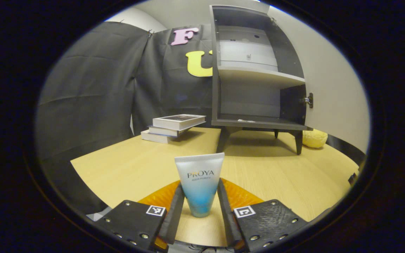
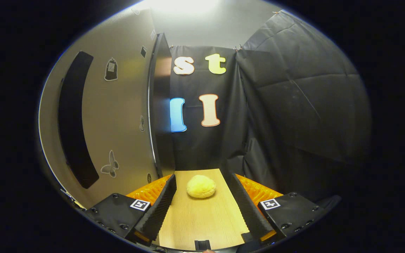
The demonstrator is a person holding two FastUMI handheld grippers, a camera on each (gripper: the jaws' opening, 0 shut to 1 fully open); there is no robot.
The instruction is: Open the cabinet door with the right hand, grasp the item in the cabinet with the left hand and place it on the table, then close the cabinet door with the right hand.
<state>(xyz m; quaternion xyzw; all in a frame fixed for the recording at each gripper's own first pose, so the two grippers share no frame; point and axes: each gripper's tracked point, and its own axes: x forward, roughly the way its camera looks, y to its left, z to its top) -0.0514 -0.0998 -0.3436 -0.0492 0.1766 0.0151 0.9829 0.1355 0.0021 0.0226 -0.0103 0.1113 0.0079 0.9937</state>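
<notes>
A white-to-blue tube (image 1: 199,186) stands cap-down on the wooden table (image 1: 125,165), in the left gripper view. My left gripper (image 1: 200,200) is shut on it, both fingers against its sides. Behind it the cabinet (image 1: 255,75) stands with its pale door (image 1: 332,88) swung wide to the right and its shelves bare but for a small white scrap on the bottom one. In the right gripper view my right gripper (image 2: 202,196) is open and holds nothing. The open door (image 2: 118,116) rises just to its left, its edge (image 2: 160,105) a little ahead of the left fingertip.
A stack of books (image 1: 174,126) lies on the table left of the cabinet. A yellow soft lump (image 1: 314,138) sits by the cabinet's right leg and lies ahead between my right fingers (image 2: 201,186). Black cloth walls close in the booth.
</notes>
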